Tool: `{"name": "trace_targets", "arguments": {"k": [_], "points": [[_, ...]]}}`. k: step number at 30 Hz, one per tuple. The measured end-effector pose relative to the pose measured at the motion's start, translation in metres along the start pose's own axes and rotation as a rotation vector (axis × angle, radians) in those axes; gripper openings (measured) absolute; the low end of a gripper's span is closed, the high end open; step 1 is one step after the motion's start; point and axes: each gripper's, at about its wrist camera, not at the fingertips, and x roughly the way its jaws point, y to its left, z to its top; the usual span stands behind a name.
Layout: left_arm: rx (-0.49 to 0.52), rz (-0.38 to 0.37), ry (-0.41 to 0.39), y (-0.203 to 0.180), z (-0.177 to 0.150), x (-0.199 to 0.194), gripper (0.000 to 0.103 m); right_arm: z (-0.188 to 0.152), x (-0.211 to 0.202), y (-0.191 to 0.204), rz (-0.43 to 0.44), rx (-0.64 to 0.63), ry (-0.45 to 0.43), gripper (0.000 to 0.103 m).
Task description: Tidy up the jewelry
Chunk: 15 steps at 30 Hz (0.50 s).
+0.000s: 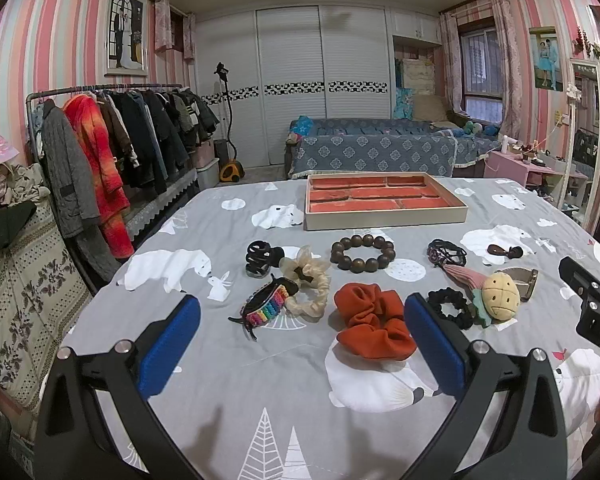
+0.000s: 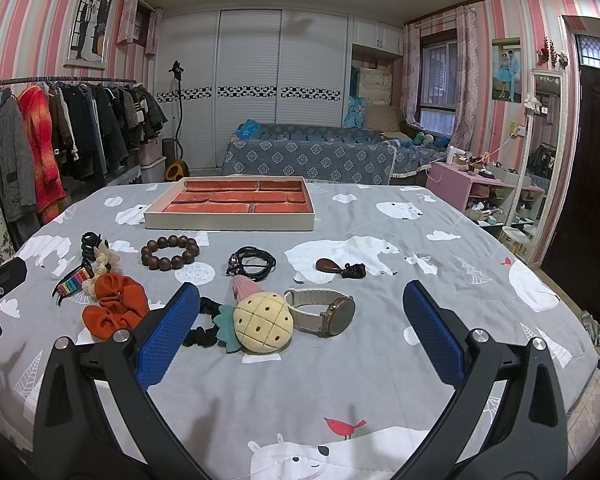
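Observation:
A cream tray with red compartments (image 1: 384, 220) (image 2: 228, 224) lies at the far side of the grey bear-print bed cover. In front of it lie a wooden bead bracelet (image 1: 363, 253) (image 2: 170, 253), an orange scrunchie (image 1: 374, 320) (image 2: 116, 306), a cream scrunchie (image 1: 308, 280), a rainbow bracelet (image 1: 266, 306), a black hair claw (image 1: 258, 258), a black cord bracelet (image 2: 252, 263), a pineapple hair tie (image 2: 262, 326) and a watch (image 2: 326, 312). My left gripper (image 1: 302, 336) is open above the orange scrunchie. My right gripper (image 2: 300, 332) is open around the pineapple and the watch. Both hold nothing.
A brown pendant (image 2: 340, 268) lies right of the cord bracelet. A clothes rack (image 1: 112, 136) stands left of the bed, a sofa (image 2: 312, 160) behind it, a pink side table (image 2: 472, 188) and a mirror to the right. The right gripper's body (image 1: 592, 296) shows at the left view's edge.

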Motion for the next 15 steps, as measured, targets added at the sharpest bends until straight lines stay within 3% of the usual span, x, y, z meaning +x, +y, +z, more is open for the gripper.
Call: {"name": "trace_targets", "arguments": {"k": [15], "points": [[0.008, -0.014, 0.021, -0.0092, -0.0056, 0.0091, 0.099, 0.0002, 0.0006, -0.005, 0.004, 0.007, 0.004, 0.098]]}}
